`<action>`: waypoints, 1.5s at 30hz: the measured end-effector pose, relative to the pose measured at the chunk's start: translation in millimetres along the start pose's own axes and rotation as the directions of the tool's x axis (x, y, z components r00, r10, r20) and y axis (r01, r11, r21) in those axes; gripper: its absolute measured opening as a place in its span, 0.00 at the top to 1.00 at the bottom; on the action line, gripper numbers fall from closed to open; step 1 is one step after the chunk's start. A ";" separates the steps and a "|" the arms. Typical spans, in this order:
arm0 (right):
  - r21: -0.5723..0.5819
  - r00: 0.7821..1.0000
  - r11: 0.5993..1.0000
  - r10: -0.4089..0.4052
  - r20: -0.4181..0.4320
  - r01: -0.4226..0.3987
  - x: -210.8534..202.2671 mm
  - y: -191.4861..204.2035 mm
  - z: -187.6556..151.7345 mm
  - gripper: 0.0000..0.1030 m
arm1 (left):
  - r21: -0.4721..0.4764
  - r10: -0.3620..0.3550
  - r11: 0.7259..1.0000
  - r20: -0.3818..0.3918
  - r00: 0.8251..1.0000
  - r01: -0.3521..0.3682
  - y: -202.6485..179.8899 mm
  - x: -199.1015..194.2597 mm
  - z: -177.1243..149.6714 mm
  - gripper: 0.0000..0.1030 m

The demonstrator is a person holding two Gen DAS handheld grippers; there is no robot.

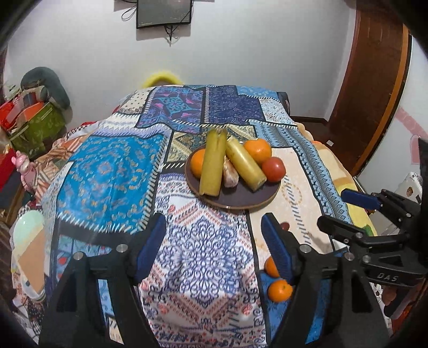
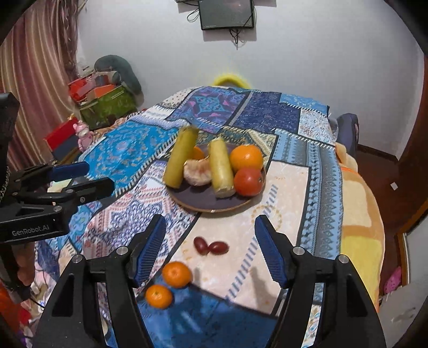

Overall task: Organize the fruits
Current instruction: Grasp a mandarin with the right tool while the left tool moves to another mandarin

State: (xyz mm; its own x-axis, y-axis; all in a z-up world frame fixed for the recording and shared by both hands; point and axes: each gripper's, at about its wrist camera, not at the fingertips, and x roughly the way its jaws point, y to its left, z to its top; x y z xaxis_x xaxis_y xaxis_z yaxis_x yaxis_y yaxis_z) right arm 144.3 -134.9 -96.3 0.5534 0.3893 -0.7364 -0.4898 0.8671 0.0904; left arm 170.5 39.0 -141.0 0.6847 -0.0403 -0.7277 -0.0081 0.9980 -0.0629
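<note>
1. R wrist view only: two dark red grapes (image 2: pixel 210 246) lying side by side on the patchwork cloth (image 2: pixel 133 144), between plate (image 2: pixel 187 196) and two loose mandarins (image 2: pixel 176 274). In L view the mandarins (image 1: pixel 279 290) show partly behind the L gripper's finger; grapes mostly hidden there.
2. Plate holds: two long yellow-green fruits (image 2: pixel 179 158), a peeled citrus (image 2: pixel 196 172) between them, oranges (image 2: pixel 246 158), a tomato (image 2: pixel 248 182). L view shows the second orange (image 1: pixel 196 163) at the plate's left side in full; R view shows only a sliver of it.
3. L gripper (image 1: pixel 214 246): fingers spread wide, nothing between them, pointed at the plate from low and near. Seen from the side in R view at left, w/ a "GenRobot.AI" label.
4. R gripper (image 2: pixel 211 251): fingers spread wide, holding nothing, above the grapes and mandarins.
5. Surface looks like a bed under the cloth, orange-yellow blanket (image 2: pixel 358 214) at R edge.
6. Room: white wall, wall-mounted screen (image 2: pixel 226 13), striped curtain (image 2: pixel 34 80), boxes and clutter (image 2: pixel 104 99) at L, brown door (image 1: pixel 371 88) at R.
</note>
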 end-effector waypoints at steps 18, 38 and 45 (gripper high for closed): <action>0.023 0.973 0.996 0.090 -0.211 -0.087 63.7 27.3 -42.7 0.36 | -0.102 0.013 0.995 -0.055 0.998 -0.019 34.7 17.9 -42.9 0.17; 0.053 0.979 0.995 0.091 -0.181 -0.083 45.2 9.9 -42.0 0.66 | -0.017 -0.008 1.000 -0.096 0.995 0.007 1.2 22.8 -52.9 0.17; 0.054 0.993 0.998 0.025 -0.118 -0.019 9.6 -13.3 -42.0 0.66 | 0.041 -0.100 0.993 -0.171 0.980 0.109 -34.5 34.7 -62.3 0.17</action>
State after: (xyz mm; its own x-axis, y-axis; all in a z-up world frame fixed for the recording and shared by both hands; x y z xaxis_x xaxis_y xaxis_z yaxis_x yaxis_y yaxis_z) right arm 127.7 -155.8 -132.7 0.4573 0.3717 -0.8079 -0.4630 0.8752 0.1406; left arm 149.1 0.2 -206.6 0.5469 -0.1478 -0.8241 0.0960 0.9889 -0.1136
